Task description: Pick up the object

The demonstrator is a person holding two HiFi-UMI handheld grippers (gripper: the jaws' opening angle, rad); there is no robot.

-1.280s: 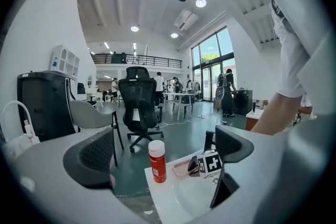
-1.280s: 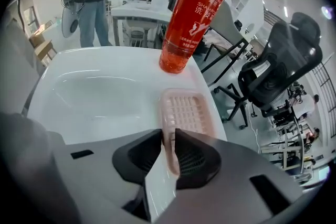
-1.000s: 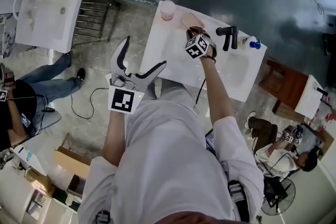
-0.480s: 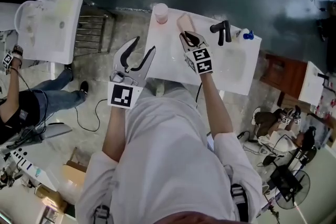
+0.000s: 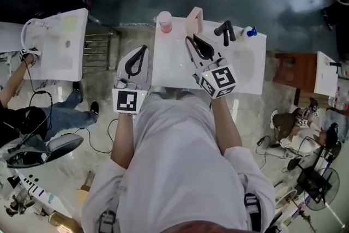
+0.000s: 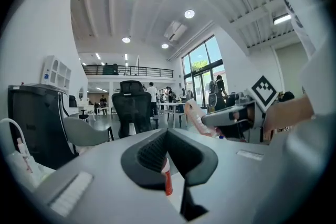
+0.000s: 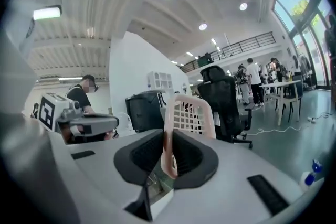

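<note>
Lengthwise, pink basket point(image 7: 188, 113) along right gripper point(image 7: 169, 139)

A white vanity top point(image 5: 172, 65) carries an inset basin point(image 5: 244, 65) toward the right of the head view. A black faucet point(image 5: 224, 31) stands at the basin's far edge, with a small blue item point(image 5: 251, 31) just beside it. A pink cup point(image 5: 164, 21) stands at the far left corner. A second white sink unit point(image 5: 54, 43) stands well apart on the left. A metal rack point(image 5: 101, 43) stands between the two units.
</note>
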